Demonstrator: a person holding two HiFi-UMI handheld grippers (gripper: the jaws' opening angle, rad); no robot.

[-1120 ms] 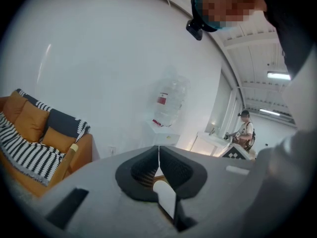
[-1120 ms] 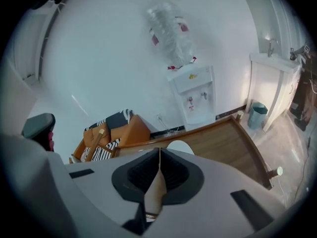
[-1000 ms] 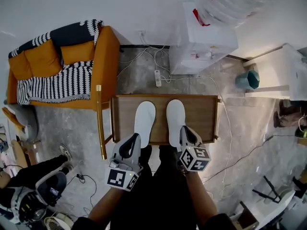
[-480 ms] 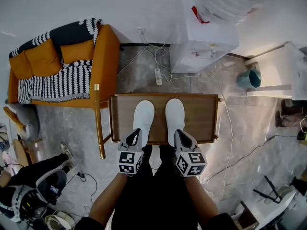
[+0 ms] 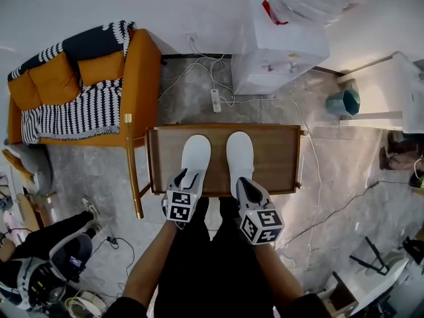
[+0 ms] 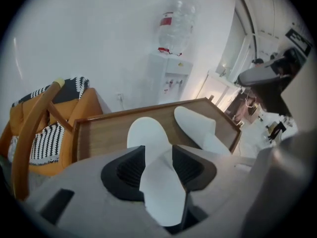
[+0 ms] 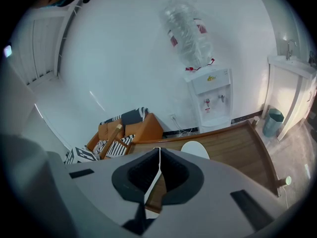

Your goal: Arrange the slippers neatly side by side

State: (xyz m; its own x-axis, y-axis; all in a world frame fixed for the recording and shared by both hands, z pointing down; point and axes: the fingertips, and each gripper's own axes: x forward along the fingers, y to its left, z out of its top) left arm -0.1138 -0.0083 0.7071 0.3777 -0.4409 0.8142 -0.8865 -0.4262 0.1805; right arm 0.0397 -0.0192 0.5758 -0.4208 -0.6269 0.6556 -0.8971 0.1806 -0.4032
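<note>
Two white slippers lie side by side, toes away from me, on a low wooden table (image 5: 278, 158). My left gripper (image 5: 191, 176) is at the heel of the left slipper (image 5: 196, 156). Its jaws have just been opening and stand open, with the heel (image 6: 158, 182) lying loose between them. My right gripper (image 5: 242, 183) is at the heel of the right slipper (image 5: 240, 154). In the right gripper view its jaws (image 7: 158, 170) are shut on a thin white edge of that slipper. The left gripper view shows the right slipper (image 6: 198, 128) beside the left one (image 6: 146, 133).
An orange sofa (image 5: 142, 78) with a striped blanket stands left of the table. A white water dispenser (image 5: 278, 52), a power strip (image 5: 215, 101) and cables lie behind it. A teal bin (image 5: 342, 102) and white cabinet are at right. A person's shoes (image 5: 69, 254) are at lower left.
The left gripper has come down and forward to the table's near edge with the left slipper's heel, and its jaws have opened. The right gripper has stayed shut at the right slipper's heel.
</note>
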